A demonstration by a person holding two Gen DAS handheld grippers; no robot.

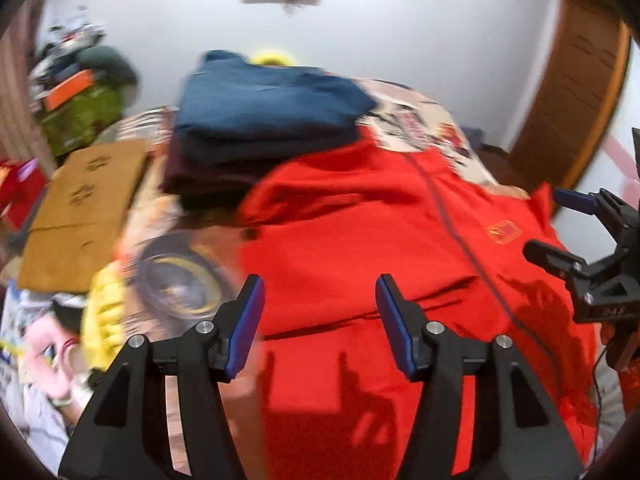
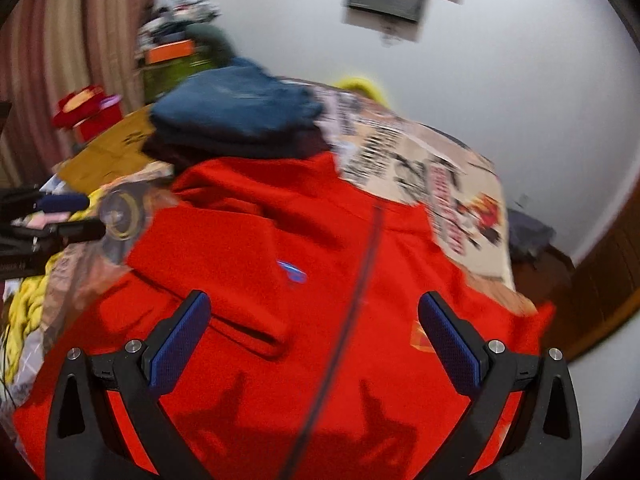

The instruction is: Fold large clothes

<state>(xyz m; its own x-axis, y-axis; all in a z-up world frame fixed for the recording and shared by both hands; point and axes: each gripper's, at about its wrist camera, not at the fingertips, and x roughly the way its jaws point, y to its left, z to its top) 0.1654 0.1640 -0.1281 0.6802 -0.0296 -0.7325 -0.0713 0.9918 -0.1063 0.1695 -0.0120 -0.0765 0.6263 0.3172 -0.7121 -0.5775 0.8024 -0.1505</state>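
A white-walled room holds a bed with a printed cover (image 1: 420, 124). Above it, the left hand-held gripper (image 1: 320, 320) hangs released, nothing between its blue pads. The right hand-held gripper (image 2: 314, 332) is likewise spread and empty. Beneath both, a bright red zip-front jacket (image 2: 256, 240) lies spread on the bed, just before a stack of folded dark blue clothes (image 1: 272, 108).

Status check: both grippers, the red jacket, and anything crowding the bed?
Left gripper and right gripper open, empty, above red jacket. Jacket spread on bed, zipper up. Folded blue stack at its far edge.
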